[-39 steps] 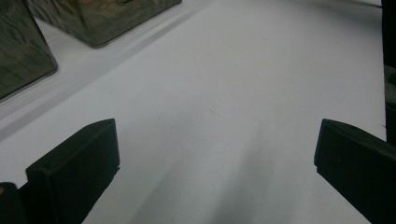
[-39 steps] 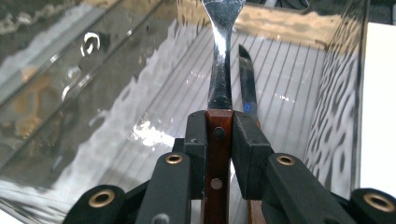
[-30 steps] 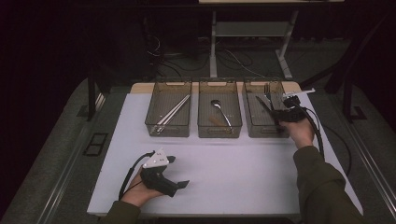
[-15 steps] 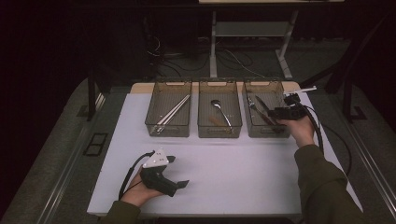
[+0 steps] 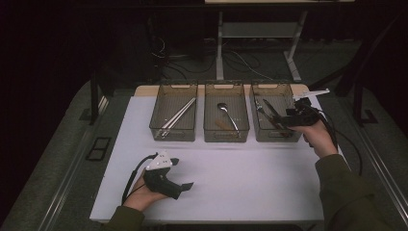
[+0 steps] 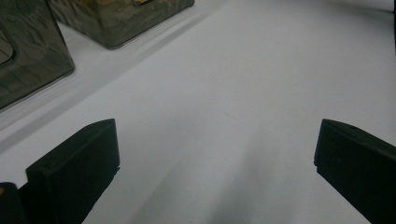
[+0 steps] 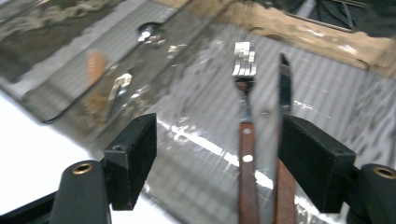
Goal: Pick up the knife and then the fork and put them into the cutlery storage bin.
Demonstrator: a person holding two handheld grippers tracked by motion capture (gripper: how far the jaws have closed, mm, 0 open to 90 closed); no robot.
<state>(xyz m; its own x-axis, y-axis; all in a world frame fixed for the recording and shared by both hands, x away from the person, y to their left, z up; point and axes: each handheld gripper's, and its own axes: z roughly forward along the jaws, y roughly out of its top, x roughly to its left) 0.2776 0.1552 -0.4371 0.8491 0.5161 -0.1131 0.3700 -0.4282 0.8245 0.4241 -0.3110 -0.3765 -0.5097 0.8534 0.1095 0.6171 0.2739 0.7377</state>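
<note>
Right gripper (image 7: pixel 215 158), seen in the right gripper view with its jaws standing well apart, having just been opening; the pads press on nothing. A wooden-handled fork (image 7: pixel 245 135) lies in the gap between the jaws, near the right-hand jaw, and a wooden-handled knife (image 7: pixel 284 116) lies just beside the fork, partly behind that jaw; both rest on the floor of the right-hand bin (image 7: pixel 327 98), tips pointing away from the camera. In the high view the right gripper (image 5: pixel 284 119) is held over the right-hand bin (image 5: pixel 274 137), the right hand (image 5: pixel 315 132) behind it at the bin's outer wall, forearm and sleeve running in from the lower right corner, jaws pointing toward the bin's inside where the fork (image 5: pixel 262 111) shows. Left gripper (image 6: pixel 215 154), seen in the left gripper view with jaws wide and nothing between them, over the bare white table top (image 6: pixel 233 84). In the high view the left gripper (image 5: pixel 185 185) lies low on the table near its front edge, cradled in the left hand (image 5: pixel 142 195), well apart from the three bins. The middle bin (image 5: pixel 226 134) holds a spoon (image 5: pixel 226 111); the left-hand bin (image 5: pixel 173 134) holds long thin utensils, which cannot be identified.
</note>
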